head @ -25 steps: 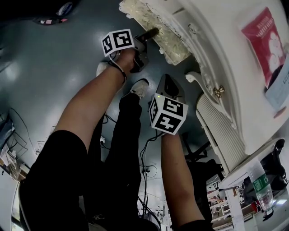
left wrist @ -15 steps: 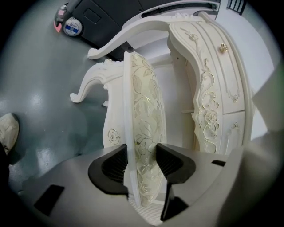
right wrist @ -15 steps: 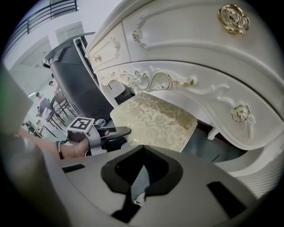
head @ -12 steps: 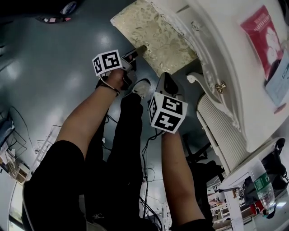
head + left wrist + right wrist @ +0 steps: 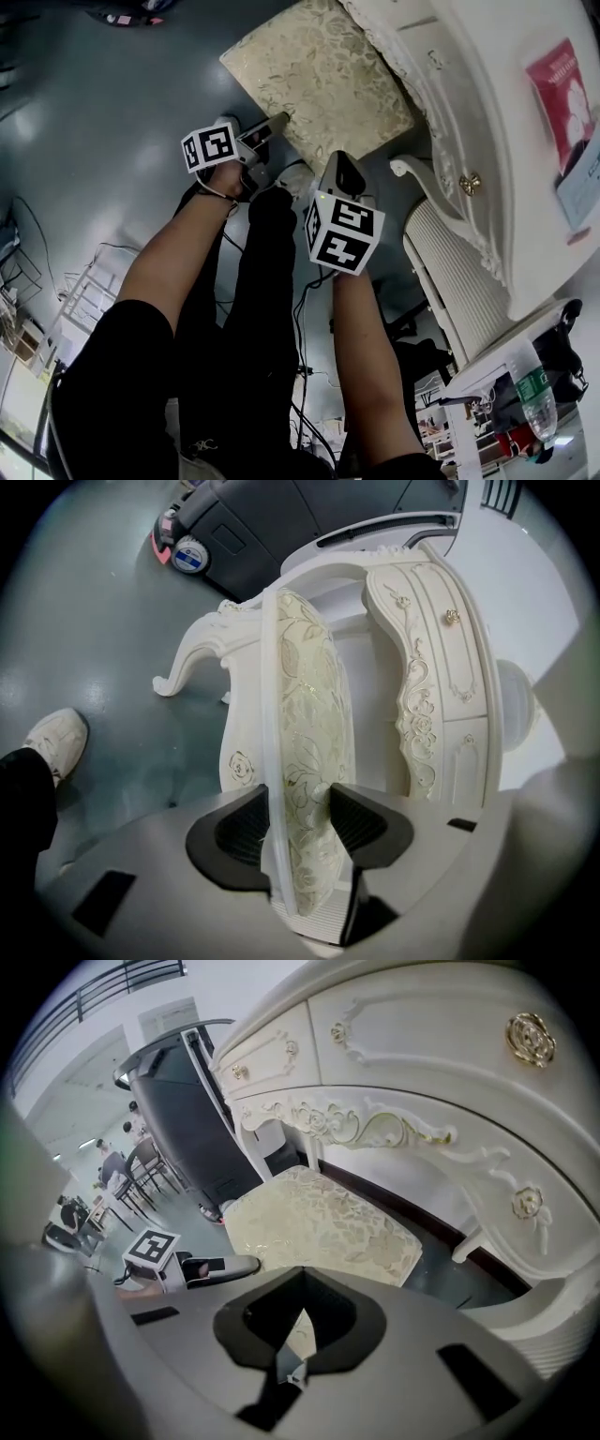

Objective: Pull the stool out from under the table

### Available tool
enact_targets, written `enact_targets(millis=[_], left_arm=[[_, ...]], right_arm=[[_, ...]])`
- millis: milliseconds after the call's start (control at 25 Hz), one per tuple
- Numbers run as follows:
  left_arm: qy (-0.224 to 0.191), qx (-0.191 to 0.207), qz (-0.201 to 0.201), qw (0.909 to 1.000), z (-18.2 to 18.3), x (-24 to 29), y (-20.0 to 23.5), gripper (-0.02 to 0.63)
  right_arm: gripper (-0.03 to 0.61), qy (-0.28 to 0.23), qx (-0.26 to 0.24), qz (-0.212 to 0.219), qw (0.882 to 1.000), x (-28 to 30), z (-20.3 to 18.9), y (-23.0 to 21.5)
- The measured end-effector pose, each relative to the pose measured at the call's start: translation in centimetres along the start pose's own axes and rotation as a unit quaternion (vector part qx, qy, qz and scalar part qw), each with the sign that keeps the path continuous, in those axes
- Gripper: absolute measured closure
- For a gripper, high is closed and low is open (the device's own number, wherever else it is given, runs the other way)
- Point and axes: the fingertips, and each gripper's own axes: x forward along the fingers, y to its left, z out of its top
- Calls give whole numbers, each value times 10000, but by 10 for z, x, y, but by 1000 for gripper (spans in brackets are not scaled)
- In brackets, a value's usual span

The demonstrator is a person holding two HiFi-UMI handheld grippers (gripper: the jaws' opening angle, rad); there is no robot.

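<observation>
With left tool (image 5: pixel 277 122) pinching the seat edge of the cushioned stool (image 5: pixel 319 80), mostly clear of the desk (image 5: pixel 487 112), draw level and straight across the floor (image 5: pixel 112 112), holding empty right tool (image 5: pixel 300 1335), jaws pressed together, aside.

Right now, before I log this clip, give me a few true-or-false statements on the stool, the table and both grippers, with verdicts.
1. The left gripper is clamped on the edge of the stool. True.
2. The right gripper grips the stool too. False: its jaws are together on nothing, and it hangs apart from the stool.
3. The stool is tucked wholly under the table. False: most of its seat shows clear of the table's edge in the head view.
4. A gold knob sits on the table's front. True.
</observation>
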Motion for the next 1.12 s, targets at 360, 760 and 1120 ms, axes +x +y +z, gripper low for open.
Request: enact_targets(millis=[360, 760, 1120], left_arm=[[-213, -79, 97, 9997, -1, -46, 25, 405], [-405, -47, 130, 9991, -1, -78, 35, 403], [-139, 589, 716, 9956, 4, -84, 32, 385]], right_arm=[[572, -19, -503, 386, 9980, 0, 7, 38], [572, -29, -862, 805, 9930, 3, 9, 76], [572, 14, -890, 692, 9936, -2, 24, 88]])
